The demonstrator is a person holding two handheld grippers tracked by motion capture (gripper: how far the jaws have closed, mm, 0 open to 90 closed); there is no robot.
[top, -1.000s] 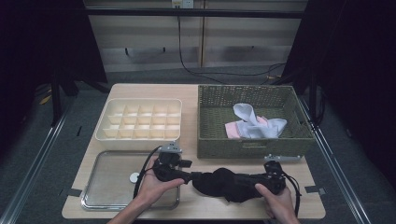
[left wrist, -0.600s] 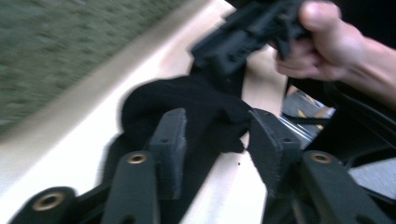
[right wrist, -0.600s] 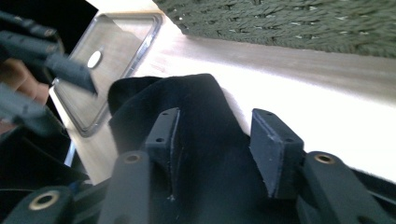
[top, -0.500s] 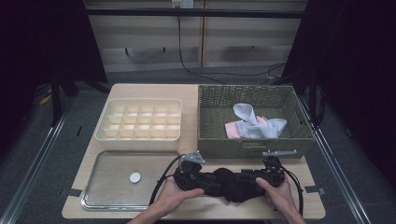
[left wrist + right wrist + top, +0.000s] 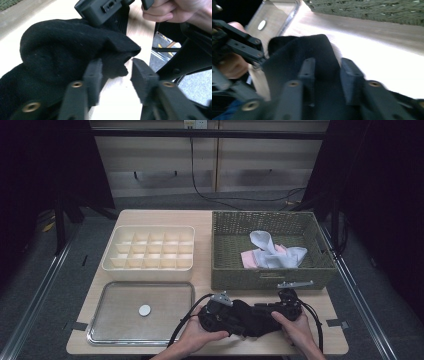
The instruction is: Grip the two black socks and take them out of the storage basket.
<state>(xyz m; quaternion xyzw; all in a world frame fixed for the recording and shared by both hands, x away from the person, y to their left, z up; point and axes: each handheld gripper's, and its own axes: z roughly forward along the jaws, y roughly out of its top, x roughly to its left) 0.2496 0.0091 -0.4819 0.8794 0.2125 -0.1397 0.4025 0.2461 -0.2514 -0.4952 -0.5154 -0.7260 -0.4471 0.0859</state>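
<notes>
Closest to us, at the front edge of the desk (image 5: pixel 330 340), lies a black sock (image 5: pixel 247 320), bunched up between our two hands. Our left hand (image 5: pixel 197 336) holds the left tongs (image 5: pixel 220 312) at the sock's left end. Our right hand (image 5: pixel 295 330) holds the right tongs (image 5: pixel 272 311) at its right end.

In the left gripper view the jaws of the left tongs (image 5: pixel 116 75) stand partly apart and have just been closing. A flap of the black sock (image 5: pixel 65 57) hangs between them. It touches one jaw, but there is a gap at the other, so the sock is not pinched yet.

In the right gripper view the right tongs (image 5: pixel 325 75) have also just been closing. Their jaws are partly apart with the black sock (image 5: pixel 297 57) lying under and between them. We cannot tell if they squeeze it.

To the left of the sock sits a shiny metal tray (image 5: pixel 100 332) with a small white round thing (image 5: pixel 144 310) in it.

Farther back on the left is a cream box with many little compartments (image 5: pixel 149 269). On the right is a green woven basket (image 5: pixel 270 275). Inside it lie a white sock (image 5: pixel 272 252) and a pink cloth (image 5: pixel 248 259).

We see no words or labels that we can read on any of these things.
</notes>
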